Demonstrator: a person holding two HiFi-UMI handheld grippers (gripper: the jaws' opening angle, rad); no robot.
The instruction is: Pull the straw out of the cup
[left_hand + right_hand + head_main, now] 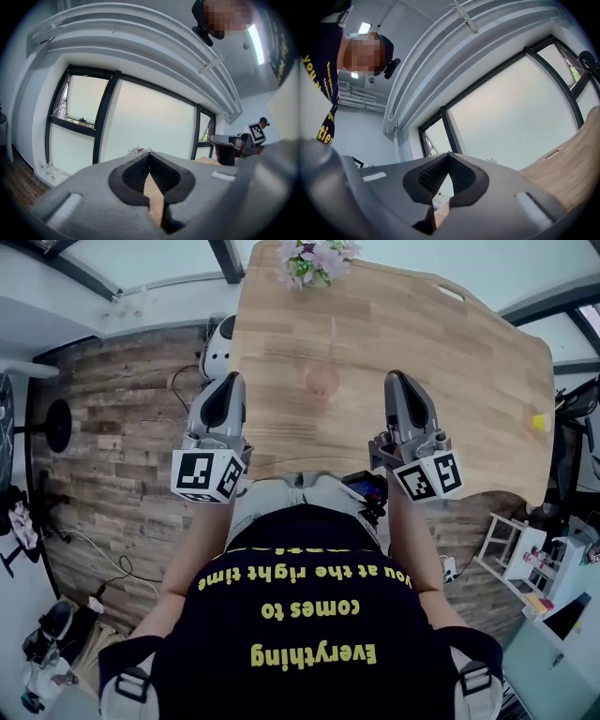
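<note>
A translucent pink cup [321, 382] stands on the wooden table [450, 362] in the head view. A pale pink straw [332, 338] rises from it toward the far side. My left gripper [232, 379] hovers at the near table edge, to the left of the cup, and its jaws meet at the tips with nothing between them [150, 154]. To the right of the cup, my right gripper [395, 378] is at about the same distance. It is also shut and empty [449, 154]. Neither gripper view shows the cup; both look level toward the windows.
A vase of pink and white flowers [314, 259] stands at the table's far edge. A small yellow object [542, 422] lies near the right edge. The floor on the left holds cables and a white device [218, 345]. A white shelf cart [525, 559] stands at lower right.
</note>
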